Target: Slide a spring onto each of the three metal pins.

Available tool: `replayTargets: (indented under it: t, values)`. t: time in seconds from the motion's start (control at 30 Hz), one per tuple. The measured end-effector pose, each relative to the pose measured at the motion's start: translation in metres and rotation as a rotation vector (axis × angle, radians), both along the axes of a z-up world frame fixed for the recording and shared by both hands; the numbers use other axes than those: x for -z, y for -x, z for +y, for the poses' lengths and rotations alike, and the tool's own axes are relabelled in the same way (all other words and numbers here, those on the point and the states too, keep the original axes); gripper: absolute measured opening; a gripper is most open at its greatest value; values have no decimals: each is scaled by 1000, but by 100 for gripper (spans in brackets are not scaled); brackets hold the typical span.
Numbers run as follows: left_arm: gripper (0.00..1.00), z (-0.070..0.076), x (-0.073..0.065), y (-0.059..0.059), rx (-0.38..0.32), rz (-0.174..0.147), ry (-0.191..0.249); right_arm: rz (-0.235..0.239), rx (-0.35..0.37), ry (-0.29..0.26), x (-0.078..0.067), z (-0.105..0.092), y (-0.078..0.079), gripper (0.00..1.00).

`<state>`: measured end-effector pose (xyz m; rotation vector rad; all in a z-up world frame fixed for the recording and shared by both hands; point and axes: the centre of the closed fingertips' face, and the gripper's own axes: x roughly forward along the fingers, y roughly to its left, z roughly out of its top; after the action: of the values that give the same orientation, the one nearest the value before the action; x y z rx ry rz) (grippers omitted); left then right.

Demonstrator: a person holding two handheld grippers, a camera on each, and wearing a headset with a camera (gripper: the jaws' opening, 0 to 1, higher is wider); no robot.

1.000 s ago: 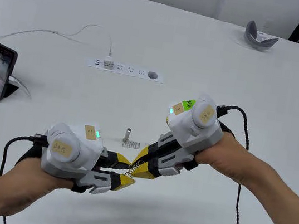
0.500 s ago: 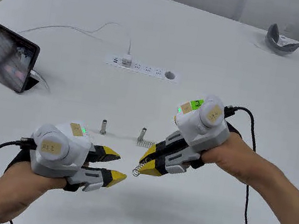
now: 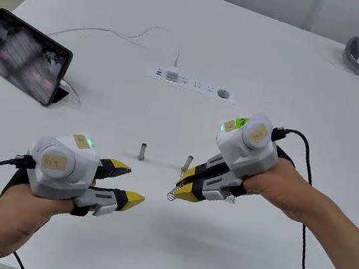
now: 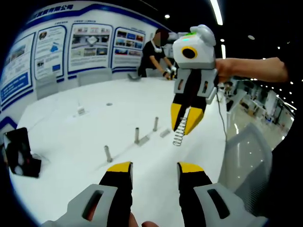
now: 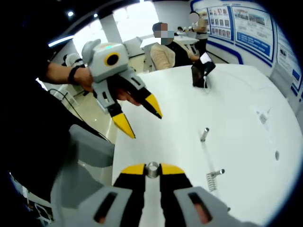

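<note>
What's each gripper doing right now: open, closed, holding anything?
Left gripper: open, holding nothing.
Right gripper: closed on a spring, which hangs out past its tips.

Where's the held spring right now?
Head view, centre: the spring sticks out of the shut right gripper, just right of the open left gripper, near a metal pin.

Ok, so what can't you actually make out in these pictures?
Head view: the tablet has a blurred screen, so its content is unreadable.
Head view and right gripper view: the jaws of the right gripper hide how much of the spring is clamped.
Left gripper view: the loose springs by the pins are too small to tell whether they lie beside or touch them.
</note>
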<state>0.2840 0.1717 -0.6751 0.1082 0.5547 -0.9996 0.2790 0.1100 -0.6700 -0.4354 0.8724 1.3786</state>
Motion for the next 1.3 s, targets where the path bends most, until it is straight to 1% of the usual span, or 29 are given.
replayTargets:
  t: [0.1,0.2,0.33,0.47,0.5,0.7,0.9,0.97,1.07,1.2,1.3]
  values:
    - [41,7,1,-3,-28,2,0,-3,4,8,3,2,-7,12]
    - [46,12,4,-3,-49,14,-3,-9,16,15,5,5,-15,12]
    - [48,17,5,-4,-75,18,-1,-11,35,28,9,8,-25,12]
    - [51,25,7,-6,-98,21,-6,-18,38,43,12,12,-35,12]
    - [52,27,7,-7,-104,20,-9,-14,39,45,13,13,-35,12]
    - [56,41,6,-14,-147,21,-11,-24,51,61,19,17,-48,12]
    - [61,52,8,-20,-195,25,-6,-29,62,75,23,20,-61,12]
    - [62,56,9,-22,-211,30,1,-34,66,86,26,20,-66,12]
    - [65,60,9,-23,-225,35,-3,-44,67,100,30,20,-72,12]
    - [68,68,9,-24,-244,28,6,-49,72,102,32,24,-81,12]
    - [71,73,12,-24,-256,36,3,-66,77,109,32,26,-89,12]
